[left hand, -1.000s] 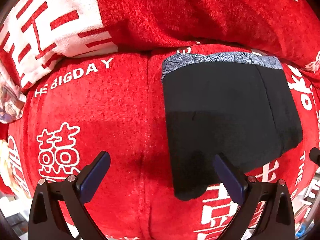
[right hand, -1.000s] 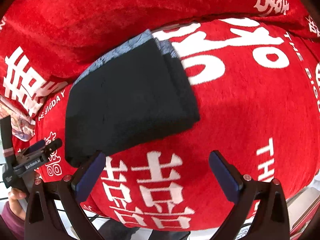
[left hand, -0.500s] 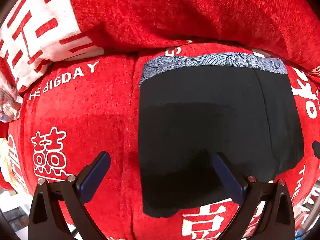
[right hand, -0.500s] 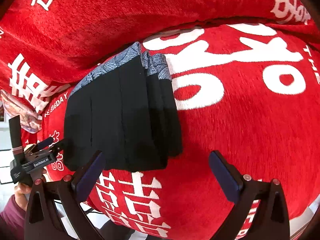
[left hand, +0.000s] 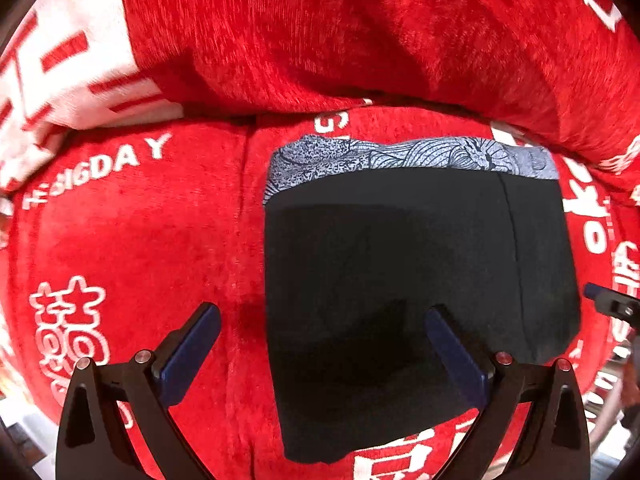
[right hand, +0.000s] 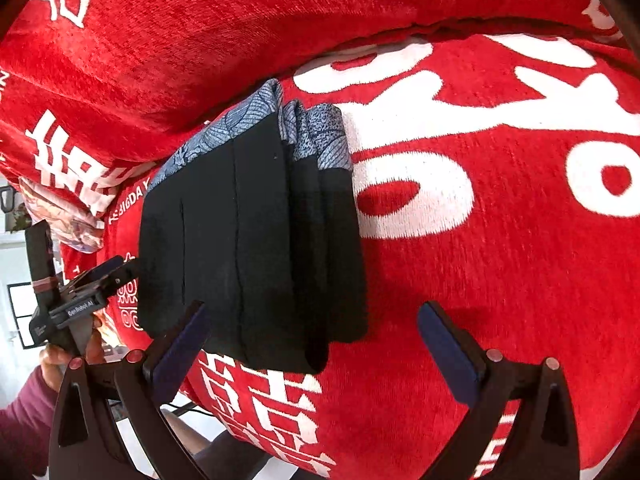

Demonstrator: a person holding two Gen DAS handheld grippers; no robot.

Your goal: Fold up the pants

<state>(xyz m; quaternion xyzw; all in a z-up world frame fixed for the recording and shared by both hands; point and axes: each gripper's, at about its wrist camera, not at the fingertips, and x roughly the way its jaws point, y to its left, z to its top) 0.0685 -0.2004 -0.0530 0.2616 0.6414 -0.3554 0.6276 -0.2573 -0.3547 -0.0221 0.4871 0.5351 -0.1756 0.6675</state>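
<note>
Black pants (left hand: 416, 280) folded, lying flat on red cushion (left hand: 132, 240), patterned grey waistband (left hand: 408, 156) toward back cushion (left hand: 360, 32). Left gripper (left hand: 320, 344) spread wide, empty, hovering over near edge. Right gripper (right hand: 312, 340) likewise wide, empty, beside pants' right edge.

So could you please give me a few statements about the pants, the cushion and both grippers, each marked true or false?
1. The black pants lie folded on the red cushion. True.
2. The left gripper is shut on the pants. False: its jaws stand wide apart, holding nothing.
3. The waistband is patterned grey-blue. True.
4. The right gripper is clamped on the waistband. False: it is open and empty.
5. The cushion is plain red. False: it carries white lettering.
</note>
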